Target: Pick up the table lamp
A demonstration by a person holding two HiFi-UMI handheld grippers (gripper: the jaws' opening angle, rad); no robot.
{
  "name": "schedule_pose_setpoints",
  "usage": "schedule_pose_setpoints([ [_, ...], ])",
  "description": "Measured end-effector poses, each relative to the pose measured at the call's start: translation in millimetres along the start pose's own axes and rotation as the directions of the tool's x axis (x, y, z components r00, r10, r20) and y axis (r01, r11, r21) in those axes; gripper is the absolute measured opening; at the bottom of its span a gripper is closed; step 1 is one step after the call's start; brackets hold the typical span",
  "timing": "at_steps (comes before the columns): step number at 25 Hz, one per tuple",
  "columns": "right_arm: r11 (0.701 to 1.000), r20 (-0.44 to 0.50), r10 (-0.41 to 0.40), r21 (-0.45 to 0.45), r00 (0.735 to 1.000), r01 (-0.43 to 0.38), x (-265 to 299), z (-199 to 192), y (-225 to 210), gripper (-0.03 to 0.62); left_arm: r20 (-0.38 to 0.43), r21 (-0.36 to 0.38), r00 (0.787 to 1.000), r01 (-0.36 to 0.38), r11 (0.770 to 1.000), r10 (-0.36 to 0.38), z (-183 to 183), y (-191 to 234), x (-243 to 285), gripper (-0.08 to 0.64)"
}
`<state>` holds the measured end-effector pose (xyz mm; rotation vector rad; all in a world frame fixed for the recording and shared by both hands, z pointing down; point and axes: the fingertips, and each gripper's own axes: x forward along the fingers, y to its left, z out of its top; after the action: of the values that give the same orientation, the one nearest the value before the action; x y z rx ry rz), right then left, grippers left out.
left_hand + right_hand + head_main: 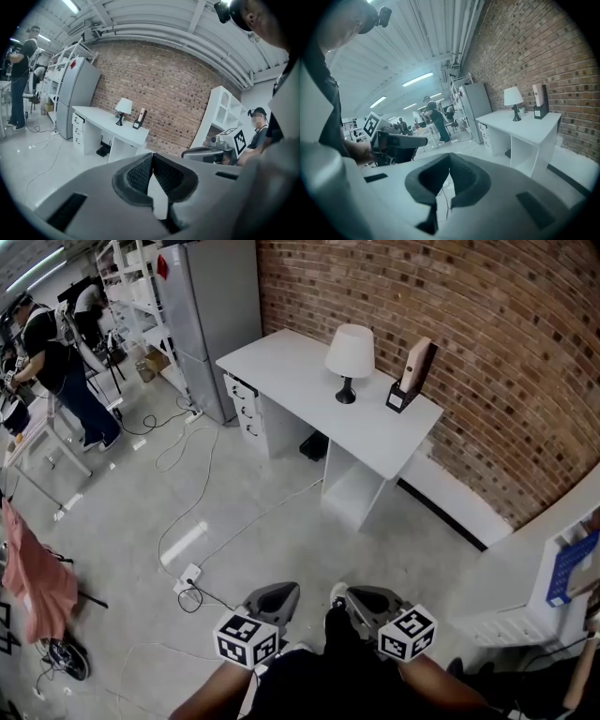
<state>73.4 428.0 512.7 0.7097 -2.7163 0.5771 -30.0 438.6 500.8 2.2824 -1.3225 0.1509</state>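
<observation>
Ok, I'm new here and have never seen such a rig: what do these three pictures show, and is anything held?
There is no robot: a person holds a two-jaw gripper in each hand. The head view comes from a camera on their head, looking down at the left gripper and right gripper. The other two come from cameras riding on each gripper, looking along its jaws. Both pairs of jaws are shut with nothing between them, so nothing is held. Across the floor a white desk stands by a brick wall; on it are the table lamp with a white shade and a black stand holding a pinkish flat thing.
</observation>
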Motion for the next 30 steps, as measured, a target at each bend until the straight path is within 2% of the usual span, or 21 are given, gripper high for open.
schedule_pose_setpoints([
  [5, 1.000, 0.017, 0.005, 0.013, 1.000, -0.005, 17, 13, -21, 0.005, -0.023, 0.001, 1.000, 0.002, 1.000, -0.002, 7, 13, 21, 0.005],
  [10, 0.999, 0.043, -0.002, 0.039, 0.999, 0.001, 43, 36, -67, 0.005, -0.042, 0.015, 0.999, -0.015, 1.000, 0.015, 23, 35, 53, 0.005],
  [18, 0.999, 0.099, 0.012, 0.036, 0.995, -0.015, 81, 107, -145, 0.005, -0.009, 0.047, 0.999, -0.049, 0.998, 0.050, 92, 70, 124, 0.005],
  [22, 0.999, 0.139, 0.031, 0.017, 0.990, -0.034, 94, 143, -178, 0.005, -0.016, 0.073, 0.997, -0.070, 0.995, 0.071, 112, 83, 158, 0.005],
  [30, 0.999, 0.144, 0.031, 0.021, 0.989, -0.035, 111, 166, -247, 0.005, 0.002, 0.081, 0.996, -0.086, 0.993, 0.086, 145, 104, 226, 0.005],
])
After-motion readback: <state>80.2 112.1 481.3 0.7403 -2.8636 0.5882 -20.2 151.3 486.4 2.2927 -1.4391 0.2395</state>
